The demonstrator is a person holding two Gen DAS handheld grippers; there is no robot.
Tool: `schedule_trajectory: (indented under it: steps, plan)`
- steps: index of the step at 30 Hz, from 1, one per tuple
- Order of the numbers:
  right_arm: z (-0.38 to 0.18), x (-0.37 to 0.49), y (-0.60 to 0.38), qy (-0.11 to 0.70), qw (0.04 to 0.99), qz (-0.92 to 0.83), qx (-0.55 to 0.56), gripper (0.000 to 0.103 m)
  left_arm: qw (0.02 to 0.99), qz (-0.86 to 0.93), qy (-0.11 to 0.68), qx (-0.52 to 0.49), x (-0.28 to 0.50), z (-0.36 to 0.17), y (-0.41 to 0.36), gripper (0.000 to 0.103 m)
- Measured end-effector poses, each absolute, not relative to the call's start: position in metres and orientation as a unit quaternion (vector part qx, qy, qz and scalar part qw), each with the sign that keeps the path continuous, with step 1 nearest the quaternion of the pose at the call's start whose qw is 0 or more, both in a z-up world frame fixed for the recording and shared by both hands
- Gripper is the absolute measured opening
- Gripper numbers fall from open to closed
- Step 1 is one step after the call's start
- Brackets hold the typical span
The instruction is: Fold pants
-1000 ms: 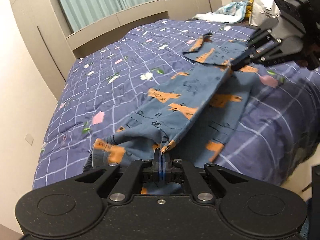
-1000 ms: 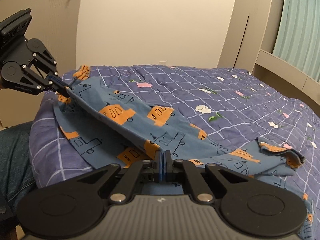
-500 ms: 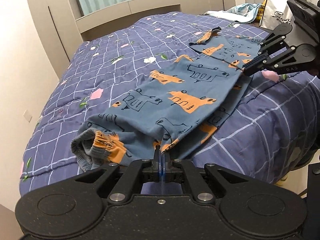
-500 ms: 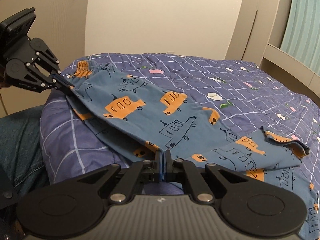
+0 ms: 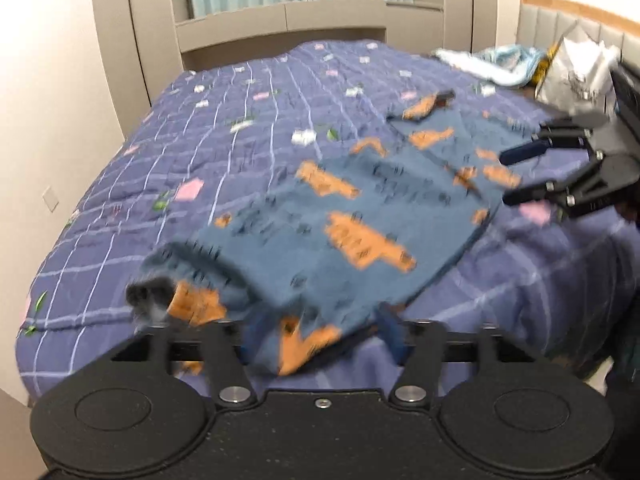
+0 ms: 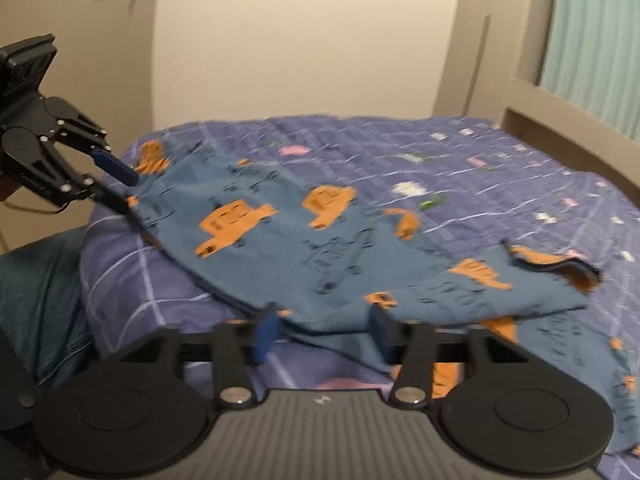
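Both my claws have just been opening. My left gripper (image 5: 320,340) now stands with its jaws spread wide, and the waistband end of the pants (image 5: 344,216) lies loose between the blue pads, no longer pinched. In the right wrist view my right gripper (image 6: 324,334) is spread too, with the folded edge of the cloth draped across the gap, pads off it.

The pants are lying on the bed (image 5: 240,128), on the purple checked quilt, near the edge at six o'clock in the left wrist view. They run from the gathered waistband at seven o'clock up toward one o'clock, where the orange-lined leg cuff lies open. The frames are blurred, so I can't make out finer folds.

Containers: one white bag (image 5: 576,68) stands at two o'clock by the headboard, and I can't tell what's in it. Just beside it lies a crumpled pale blue cloth (image 5: 492,62).

Against a second ago: both claws were pressed together on the cloth and held it lifted and taut between them, then lowered it. Now it has dropped flat onto the quilt, folded over lengthwise, and both grips are released.
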State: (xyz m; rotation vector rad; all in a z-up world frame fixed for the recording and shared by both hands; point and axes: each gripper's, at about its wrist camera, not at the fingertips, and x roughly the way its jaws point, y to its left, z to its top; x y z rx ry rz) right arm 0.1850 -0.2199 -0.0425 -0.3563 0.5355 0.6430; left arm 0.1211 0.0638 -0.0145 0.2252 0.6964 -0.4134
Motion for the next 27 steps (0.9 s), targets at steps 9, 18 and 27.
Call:
schedule_trajectory:
  steps: [9,18,27]
  plan:
    - [-0.031,0.188,-0.316,0.249,0.955,0.148,-0.066,0.103,0.917,-0.256,0.3,0.065,0.161,-0.007,-0.02,0.102]
    - [-0.052,0.213,-0.428,0.298,0.947,0.036,0.112,0.103,0.904,-0.299,0.304,-0.02,0.227,-0.019,-0.113,0.102]
    - [-0.061,0.262,-0.493,0.342,0.92,-0.047,0.185,0.086,0.889,-0.254,0.378,-0.054,0.286,-0.037,-0.144,0.102]
